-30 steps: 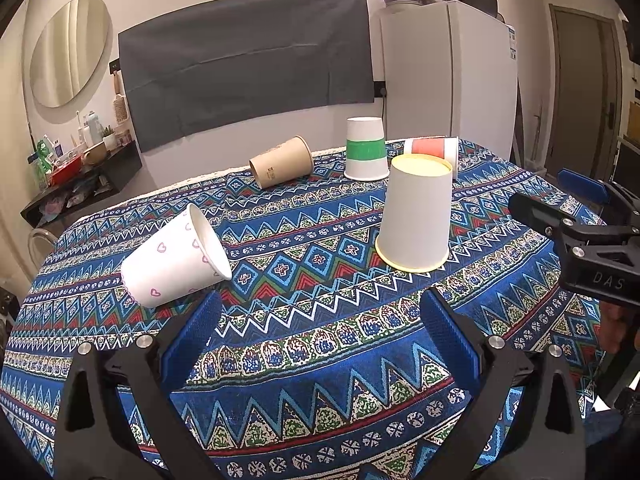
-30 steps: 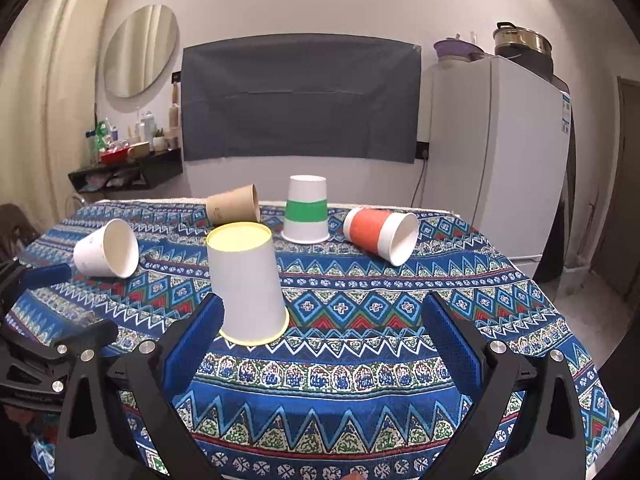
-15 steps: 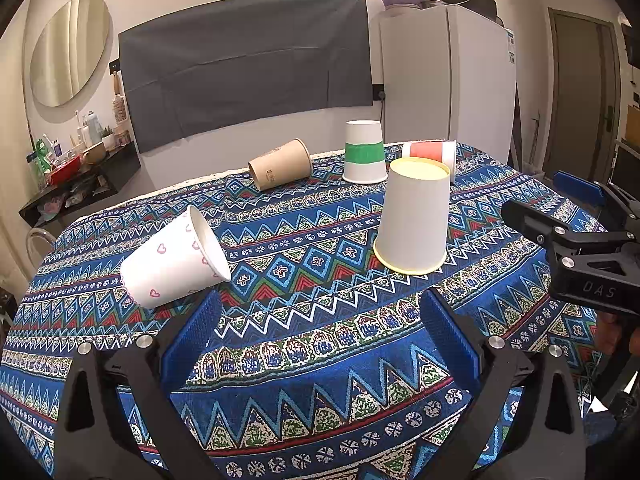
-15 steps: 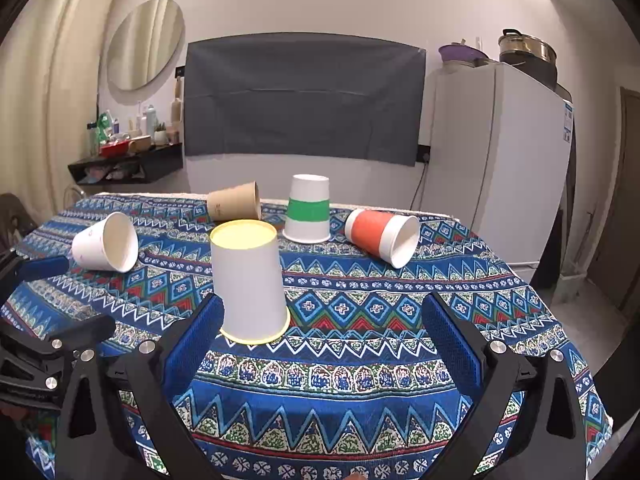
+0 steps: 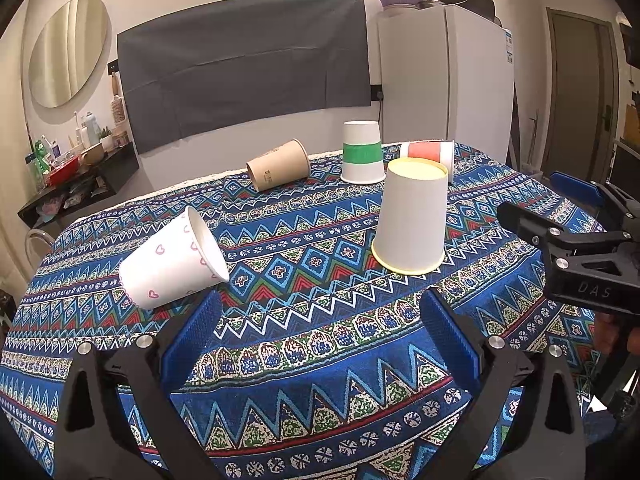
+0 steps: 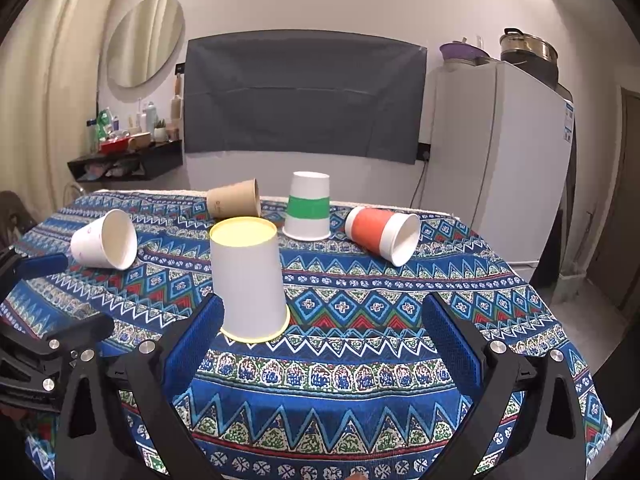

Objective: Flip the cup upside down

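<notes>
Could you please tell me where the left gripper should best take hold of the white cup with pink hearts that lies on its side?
Probably across the heart cup side wall, near mid-body, coming from above with one finger on each flank. It lies on its side, mouth toward the yellow-rimmed cup, so the wall is the free part. The left gripper is open and close by.

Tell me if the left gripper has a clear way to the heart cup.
Probably yes. The left gripper is open and empty, and the heart cup lies on its side just ahead of its left finger, with only bare tablecloth between.
</notes>
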{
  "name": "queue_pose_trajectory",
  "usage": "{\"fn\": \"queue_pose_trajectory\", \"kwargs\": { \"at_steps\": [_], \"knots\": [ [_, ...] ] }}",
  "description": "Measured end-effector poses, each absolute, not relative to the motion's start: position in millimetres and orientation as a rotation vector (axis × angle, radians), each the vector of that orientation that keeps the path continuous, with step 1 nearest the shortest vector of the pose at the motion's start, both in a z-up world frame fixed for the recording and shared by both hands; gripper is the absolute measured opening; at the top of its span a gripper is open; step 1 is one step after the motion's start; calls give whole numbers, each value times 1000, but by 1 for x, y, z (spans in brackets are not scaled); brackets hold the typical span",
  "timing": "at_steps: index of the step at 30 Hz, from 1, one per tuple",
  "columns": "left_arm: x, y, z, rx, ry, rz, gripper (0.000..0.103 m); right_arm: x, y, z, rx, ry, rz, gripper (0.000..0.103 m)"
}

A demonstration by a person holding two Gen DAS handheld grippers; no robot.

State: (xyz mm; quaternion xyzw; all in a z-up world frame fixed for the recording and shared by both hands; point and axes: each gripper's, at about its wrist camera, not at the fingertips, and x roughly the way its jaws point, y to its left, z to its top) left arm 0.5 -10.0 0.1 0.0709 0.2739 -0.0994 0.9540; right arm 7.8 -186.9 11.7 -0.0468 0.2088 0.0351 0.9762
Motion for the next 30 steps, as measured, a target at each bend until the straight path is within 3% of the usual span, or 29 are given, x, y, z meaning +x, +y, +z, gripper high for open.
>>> {"fn": "queue_pose_trajectory", "kwargs": {
  "at_steps": [30],
  "knots": [
    [14,-6,-6,118,630,-179,97,27,-186,4,-99,521,73,95]
  ]
}}
